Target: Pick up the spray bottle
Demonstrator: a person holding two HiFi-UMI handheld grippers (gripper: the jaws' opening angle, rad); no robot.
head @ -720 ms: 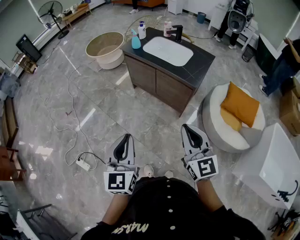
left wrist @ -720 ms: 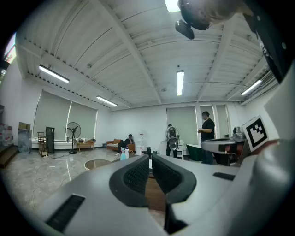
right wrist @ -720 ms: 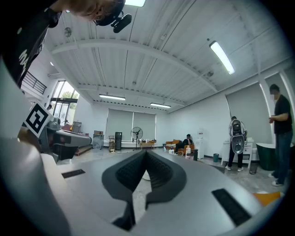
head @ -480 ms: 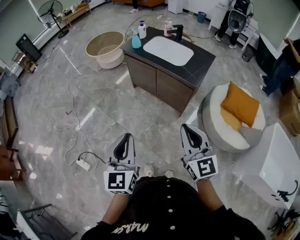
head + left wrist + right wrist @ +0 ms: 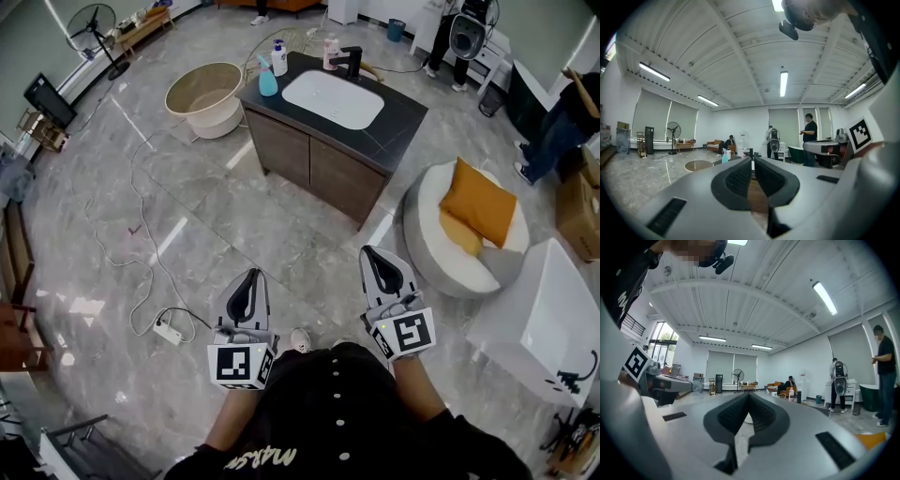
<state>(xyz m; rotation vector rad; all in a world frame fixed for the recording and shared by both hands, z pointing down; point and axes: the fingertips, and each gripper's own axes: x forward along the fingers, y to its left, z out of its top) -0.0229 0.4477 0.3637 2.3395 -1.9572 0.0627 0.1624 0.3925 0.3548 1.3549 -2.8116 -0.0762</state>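
Observation:
The spray bottle [image 5: 268,80] is small and light blue. It stands on the far left corner of a dark sink counter [image 5: 403,117], several steps ahead of me. In the left gripper view the spray bottle [image 5: 724,158] shows as a tiny blue shape just left of the jaws. My left gripper [image 5: 247,286] and right gripper [image 5: 380,260] are held level and side by side in front of my body, far short of the counter. Both are shut with nothing between the jaws, as the left gripper [image 5: 753,161] and right gripper [image 5: 748,397] views also show.
On the counter are a white basin [image 5: 333,98], a black tap [image 5: 352,62], a white bottle [image 5: 279,58] and a pink bottle [image 5: 332,53]. A beige tub [image 5: 204,94] stands left of it. A round seat with an orange cushion [image 5: 473,216] is on the right. A power strip [image 5: 167,330] and cable lie on the floor.
The head view has shifted slightly, so the counter sits a little higher and further left in the frame. Both grippers hold the same pose and stay shut.

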